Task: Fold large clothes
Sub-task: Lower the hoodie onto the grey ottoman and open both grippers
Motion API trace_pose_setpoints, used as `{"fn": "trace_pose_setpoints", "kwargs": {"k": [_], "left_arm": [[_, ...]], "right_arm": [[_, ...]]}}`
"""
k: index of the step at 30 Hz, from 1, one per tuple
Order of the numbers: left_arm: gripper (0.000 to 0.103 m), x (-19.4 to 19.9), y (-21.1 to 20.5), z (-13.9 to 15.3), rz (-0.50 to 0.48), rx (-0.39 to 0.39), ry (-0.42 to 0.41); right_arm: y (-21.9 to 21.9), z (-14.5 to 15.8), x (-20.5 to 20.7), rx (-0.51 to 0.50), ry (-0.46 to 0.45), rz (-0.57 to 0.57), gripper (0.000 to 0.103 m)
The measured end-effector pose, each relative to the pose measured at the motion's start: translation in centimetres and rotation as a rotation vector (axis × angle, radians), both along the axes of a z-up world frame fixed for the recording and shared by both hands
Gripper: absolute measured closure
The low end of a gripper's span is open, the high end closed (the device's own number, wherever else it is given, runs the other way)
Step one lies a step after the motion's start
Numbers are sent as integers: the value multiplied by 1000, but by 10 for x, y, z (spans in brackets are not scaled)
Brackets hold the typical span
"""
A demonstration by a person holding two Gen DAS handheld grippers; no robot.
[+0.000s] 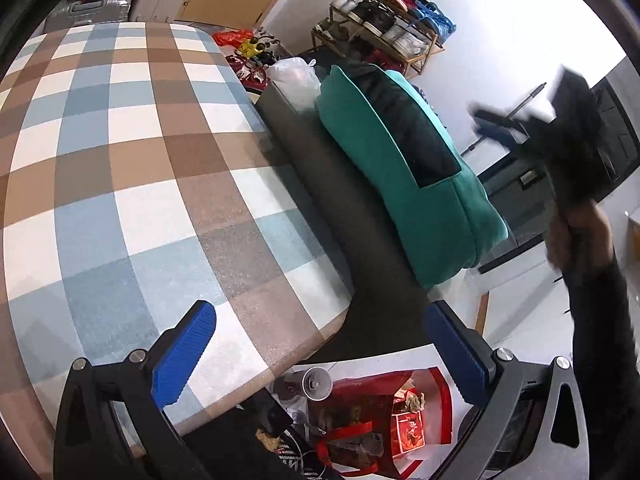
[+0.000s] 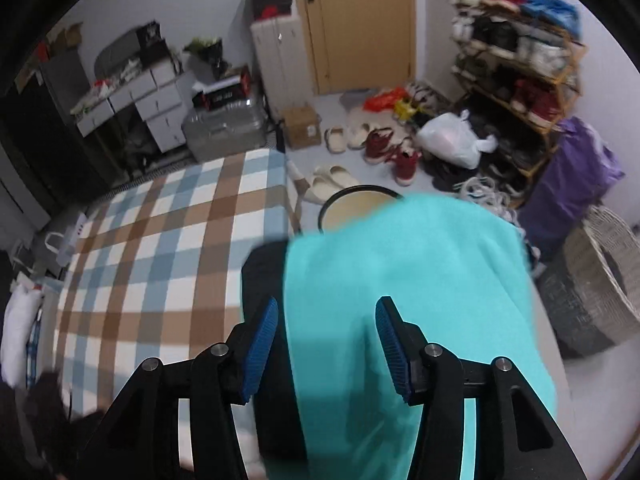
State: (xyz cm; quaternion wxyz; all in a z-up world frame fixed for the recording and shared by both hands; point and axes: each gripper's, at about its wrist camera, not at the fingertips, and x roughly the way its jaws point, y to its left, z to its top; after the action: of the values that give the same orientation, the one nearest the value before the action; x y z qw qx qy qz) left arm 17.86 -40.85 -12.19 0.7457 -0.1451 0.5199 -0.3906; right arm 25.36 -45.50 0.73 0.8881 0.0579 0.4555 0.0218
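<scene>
A folded teal garment (image 1: 440,216) with a black panel lies on a dark bench (image 1: 328,184) beside the checked bed cover (image 1: 120,140). My left gripper (image 1: 320,312) hangs open over the cover's near corner, and its blue pads hold nothing. A hand in a dark sleeve carries my right gripper (image 1: 496,124), which is blurred and raised to the right of the garment. In the right wrist view that gripper (image 2: 328,308) is open above the teal garment (image 2: 400,260). The cloth lies well below its pads. The checked cover (image 2: 160,240) spreads out to the left.
A loaded shoe rack (image 2: 520,60) stands by the far wall, with shoes and a white plastic bag (image 2: 452,136) on the floor before it. A wicker basket (image 2: 600,272) sits at the right. A round stool (image 2: 352,204) is beyond the garment. A red bag (image 1: 368,412) lies below the bed corner.
</scene>
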Motion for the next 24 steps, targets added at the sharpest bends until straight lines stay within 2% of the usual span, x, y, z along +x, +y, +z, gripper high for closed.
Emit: {"fn": "trace_pose_setpoints", "kwargs": {"k": [4,6,8,10,12,15,17,19,21,23,24], "left_arm": [[1,-18,-4,9,22,34,-65],[1,-25,-8,13,0,29,-62],[1,-32,-10,16,-1,43,-63],[1,-39,-10,22,7,57,-88],[1,-45,-8,26,8,64,-105],[1,-49,-4,28,10,61,-111],[1,-49,-3,27,25,62,-108],[1,-49,-4,25,33,67,-107],[1,-49,-8,24,37,86,-113],[1,-49,-13,27,46,111,-138],[1,-51,-14,29,56,120,-156]], "right_arm": [[-19,-17,-62,74,-2,-41,50],[-26,-39,-81,106,19,-61,50],[-24,-66,-81,71,64,-25,50],[-25,-76,-75,61,55,-28,47],[-30,-75,-67,115,73,-56,43],[-34,-57,-69,122,79,-35,44],[-49,-37,-85,164,-35,-62,45],[-67,-33,-98,178,-100,-142,43],[-83,-51,-101,198,-79,-219,41],[-89,-91,-93,199,57,-248,40],[-92,-105,-94,257,55,-246,39]]}}
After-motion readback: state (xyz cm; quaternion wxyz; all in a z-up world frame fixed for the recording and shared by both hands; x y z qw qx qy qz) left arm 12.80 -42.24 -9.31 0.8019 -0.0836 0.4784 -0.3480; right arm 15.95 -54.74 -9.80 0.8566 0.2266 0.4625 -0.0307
